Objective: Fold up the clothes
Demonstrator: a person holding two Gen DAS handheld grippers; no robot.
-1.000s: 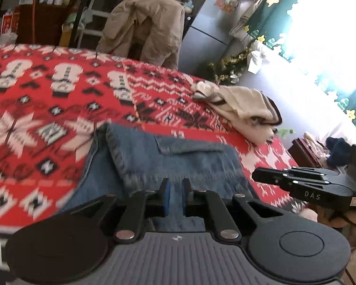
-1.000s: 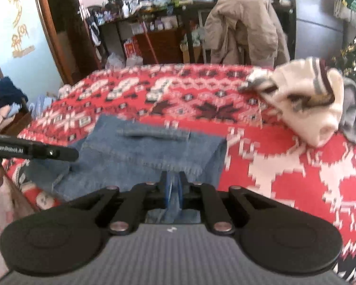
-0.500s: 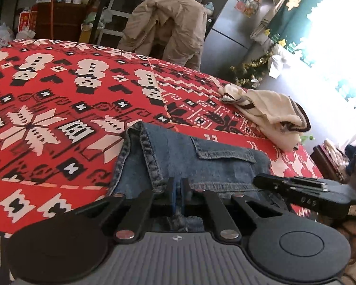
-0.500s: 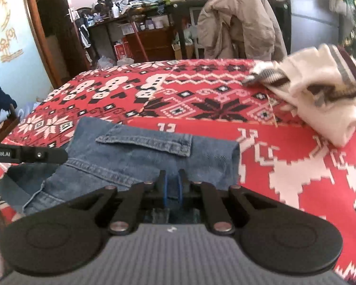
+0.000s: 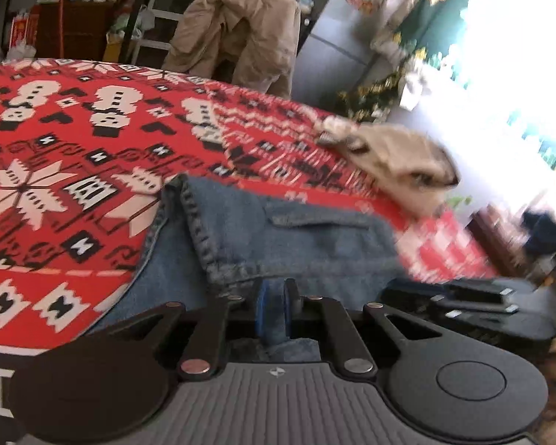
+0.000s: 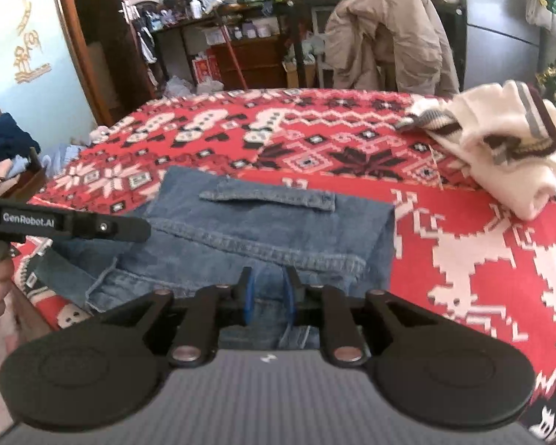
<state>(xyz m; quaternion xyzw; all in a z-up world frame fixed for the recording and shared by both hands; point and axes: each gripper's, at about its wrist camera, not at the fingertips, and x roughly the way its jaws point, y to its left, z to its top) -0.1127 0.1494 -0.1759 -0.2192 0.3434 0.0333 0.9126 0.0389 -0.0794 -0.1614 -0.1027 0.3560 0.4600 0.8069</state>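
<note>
On the red patterned table cover (image 6: 352,141), the folded denim garment (image 6: 278,222) lies at the near edge. Left hand-held gripper (image 5: 274,307) pinches its hem tight, while the right hand-held gripper (image 6: 268,296) is opening, denim between its pads. A cream sweater (image 6: 500,141) sits well apart.

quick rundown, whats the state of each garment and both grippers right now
denim garment: folded, flat on the red patterned cloth, pocket flap up
cream sweater: crumpled, unfolded
tan jacket: draped over a chair
left gripper: shut on denim
right gripper: jaws opening, denim between them
</note>
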